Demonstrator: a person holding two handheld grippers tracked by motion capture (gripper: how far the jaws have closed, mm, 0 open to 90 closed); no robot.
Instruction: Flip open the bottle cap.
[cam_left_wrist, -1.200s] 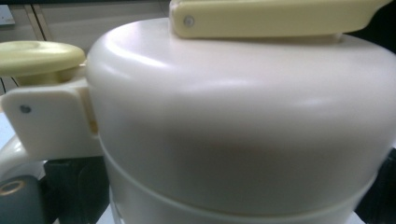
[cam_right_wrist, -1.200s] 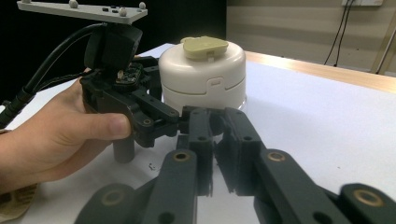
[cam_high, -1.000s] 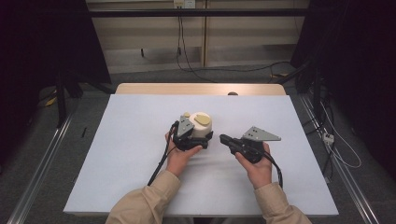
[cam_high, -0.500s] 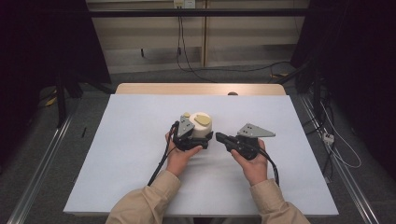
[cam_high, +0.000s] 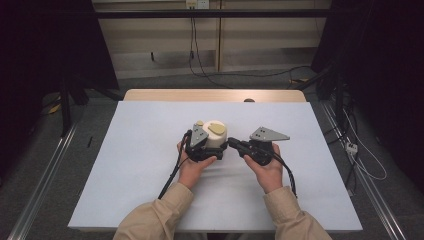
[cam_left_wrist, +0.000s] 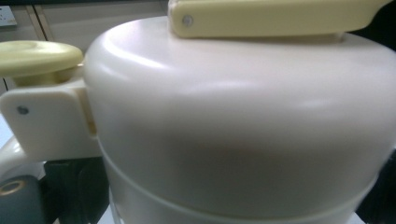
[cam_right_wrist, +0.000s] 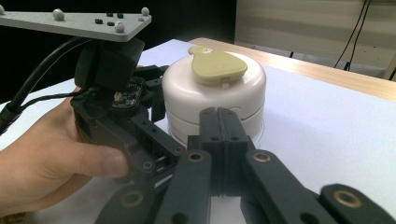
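1. Tabletop (cam_high: 140, 150): white sheet over a wooden top, whose far edge shows as a bare strip. Dark surroundings, cables on the floor beyond.
2. Person: both forearms in tan sleeves enter from the near edge; left hand (cam_high: 192, 167) and right hand (cam_high: 267, 172) each hold a gripper near the middle of the tabletop.
3. Cream container (cam_high: 215, 136): round, squat, domed lid, standing upright at the tabletop's centre, between the two grippers. Close up in the left gripper view it shows a seam around the body and a hinge bracket at one side.
4. Left gripper (cam_high: 202, 147): pressed up against the container's left side, grey plate on top. Its jaws are hidden; cannot tell how far open, or whether they grip the container.
5. Right gripper (cam_right_wrist: 219, 123): jaws closed flat together, nothing between them, tips just beside the container's lower wall; touching or not, cannot tell.
6. Yellow tab (cam_right_wrist: 217, 65): teardrop-shaped, lying flat on the lid.
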